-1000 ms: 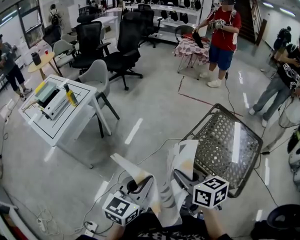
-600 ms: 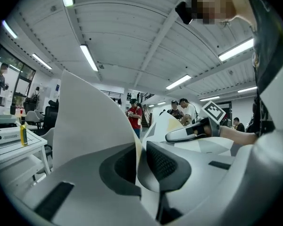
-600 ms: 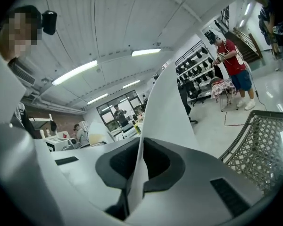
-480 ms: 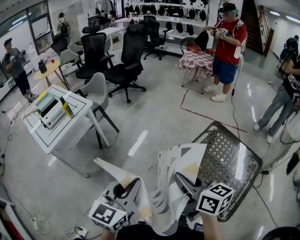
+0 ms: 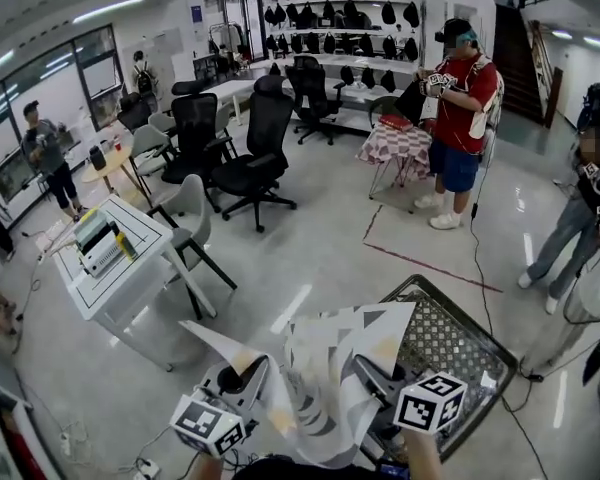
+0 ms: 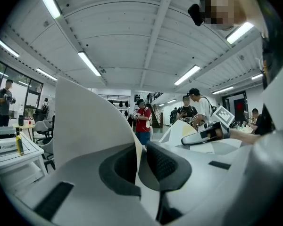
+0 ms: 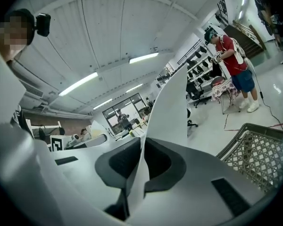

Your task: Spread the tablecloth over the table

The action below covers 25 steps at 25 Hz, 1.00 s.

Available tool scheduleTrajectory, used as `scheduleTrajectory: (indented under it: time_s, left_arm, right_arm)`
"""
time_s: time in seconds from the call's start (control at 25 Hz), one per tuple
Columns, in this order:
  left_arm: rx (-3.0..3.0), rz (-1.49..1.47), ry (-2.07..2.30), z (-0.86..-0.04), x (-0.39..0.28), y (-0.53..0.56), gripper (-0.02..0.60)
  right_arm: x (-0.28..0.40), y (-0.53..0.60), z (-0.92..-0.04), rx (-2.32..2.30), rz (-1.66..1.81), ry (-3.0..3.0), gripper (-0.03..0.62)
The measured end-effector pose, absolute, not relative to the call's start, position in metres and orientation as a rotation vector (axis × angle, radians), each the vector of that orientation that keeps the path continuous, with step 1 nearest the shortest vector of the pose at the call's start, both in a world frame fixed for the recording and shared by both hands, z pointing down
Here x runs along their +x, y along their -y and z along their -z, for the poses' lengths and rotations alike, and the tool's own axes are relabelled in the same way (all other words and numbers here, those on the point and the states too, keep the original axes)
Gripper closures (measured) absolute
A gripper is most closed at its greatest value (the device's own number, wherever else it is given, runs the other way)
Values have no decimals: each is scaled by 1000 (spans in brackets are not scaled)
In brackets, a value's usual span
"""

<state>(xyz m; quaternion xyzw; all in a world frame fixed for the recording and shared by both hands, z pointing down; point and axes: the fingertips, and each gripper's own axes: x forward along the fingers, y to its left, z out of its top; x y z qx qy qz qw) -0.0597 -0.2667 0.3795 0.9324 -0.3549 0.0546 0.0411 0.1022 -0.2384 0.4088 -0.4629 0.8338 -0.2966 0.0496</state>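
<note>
Head view, left gripper and right gripper each clamped on tablecloth, mesh table ahead, grey floor, office chairs

No words or numbers can be read anywhere here. The left cube and the right cube, both down near 6 o'clock, show only black and white squares, with no letters on them. A small blue sign hangs on the far wall at about 11 o'clock, but it is too tiny to read.
</note>
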Motion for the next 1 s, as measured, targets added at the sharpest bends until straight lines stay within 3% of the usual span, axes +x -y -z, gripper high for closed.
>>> scheduleTrajectory:
  time_s: [0.44,1.0]
  left_arm:
    - [2921,-174,1031,-362,22,320,528]
    - [3189,79,651,-289,158,418,529]
  right_arm:
    - [198,291,-431,-1407,947,-2371,549]
    - [352,318,-395,-1736,730,-1952,546]
